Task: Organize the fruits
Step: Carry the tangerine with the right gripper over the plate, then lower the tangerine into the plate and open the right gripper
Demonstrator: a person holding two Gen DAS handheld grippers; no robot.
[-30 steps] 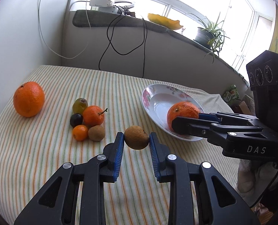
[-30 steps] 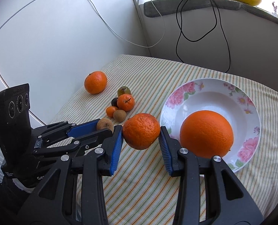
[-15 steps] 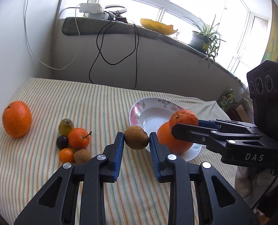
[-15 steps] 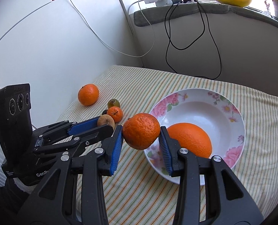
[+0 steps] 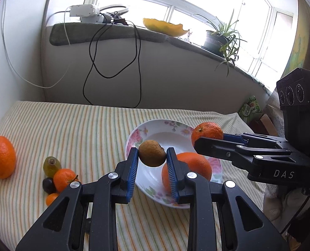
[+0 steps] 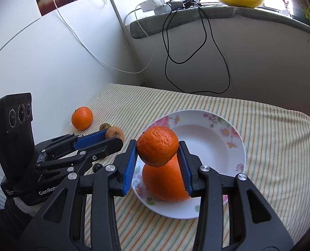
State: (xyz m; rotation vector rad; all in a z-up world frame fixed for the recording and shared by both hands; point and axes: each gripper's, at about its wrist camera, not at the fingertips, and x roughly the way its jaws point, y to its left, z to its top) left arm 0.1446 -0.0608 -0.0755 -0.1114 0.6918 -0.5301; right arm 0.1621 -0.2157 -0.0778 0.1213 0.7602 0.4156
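My left gripper (image 5: 152,156) is shut on a brown kiwi (image 5: 152,153) and holds it in the air over the near left rim of the floral plate (image 5: 175,126). My right gripper (image 6: 157,149) is shut on a mandarin (image 6: 157,145) and holds it above a large orange (image 6: 164,185) lying in the plate (image 6: 234,144). In the left wrist view the mandarin (image 5: 207,131) hovers at the plate's right rim and the large orange (image 5: 193,165) lies in the plate. A big orange (image 5: 0,156) and a cluster of small fruits (image 5: 57,175) lie on the striped cloth at the left.
The table carries a striped cloth (image 5: 81,129). Behind it is a wall with hanging black cables (image 5: 113,62) and a sill with a yellow dish (image 5: 164,27) and a potted plant (image 5: 221,39). A white wall (image 6: 50,62) borders the table on the left.
Both grippers have risen and moved over the plate with their fruits; the kiwi now hangs over the plate's rim and the mandarin above the large orange.
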